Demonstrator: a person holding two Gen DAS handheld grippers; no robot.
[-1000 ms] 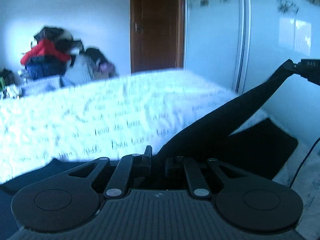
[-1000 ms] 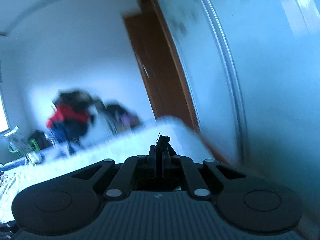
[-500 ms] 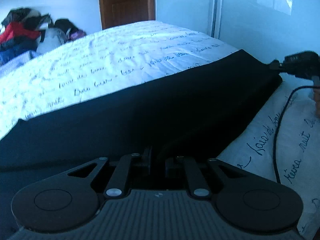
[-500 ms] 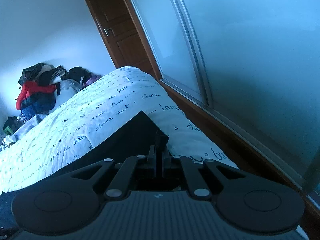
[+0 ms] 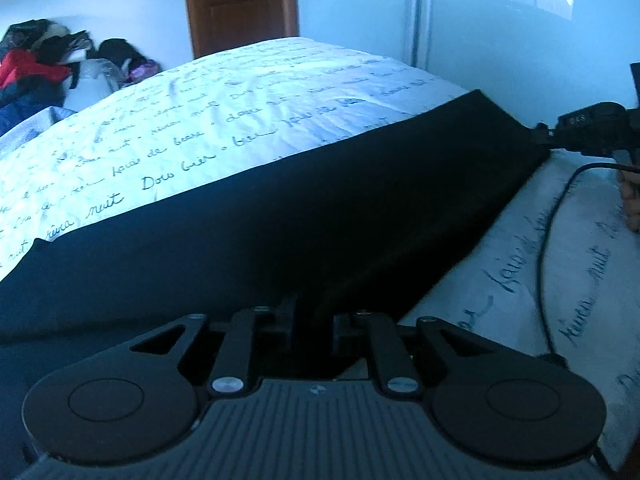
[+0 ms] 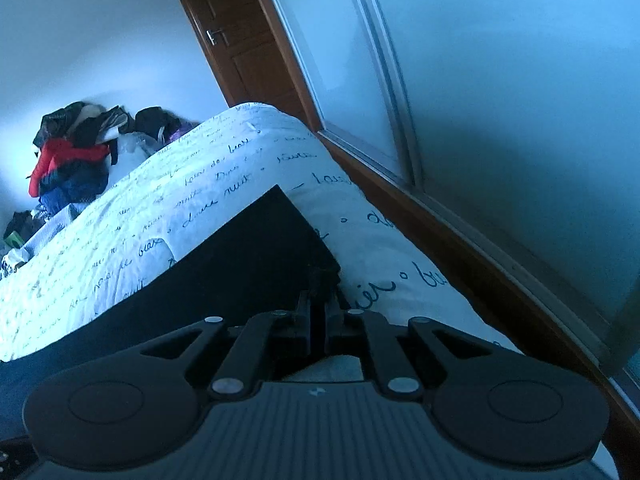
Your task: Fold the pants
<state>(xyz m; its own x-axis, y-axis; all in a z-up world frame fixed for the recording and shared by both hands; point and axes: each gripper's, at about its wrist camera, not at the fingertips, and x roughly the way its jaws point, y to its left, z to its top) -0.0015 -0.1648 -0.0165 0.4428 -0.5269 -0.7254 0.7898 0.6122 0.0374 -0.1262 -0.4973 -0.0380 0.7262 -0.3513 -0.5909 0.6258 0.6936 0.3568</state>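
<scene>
Black pants (image 5: pixel 312 216) lie flat on the bed (image 5: pixel 248 120). Left claw (image 5: pixel 314 316) pinches their near corner. Right claw (image 6: pixel 318 300) clamps the other corner.

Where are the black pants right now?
The black pants lie stretched across the near part of the script-printed bedspread, pinched by the left gripper at one end and the right gripper at the other.

A wide stretch of the white script-printed bedspread (image 5: pixel 248 120) is lying bare across the upper left, open to passage. A black cable (image 5: pixel 546 248) is trailing over the lower right, while piled clothes (image 6: pixel 72 160) are crowding the far left.
</scene>
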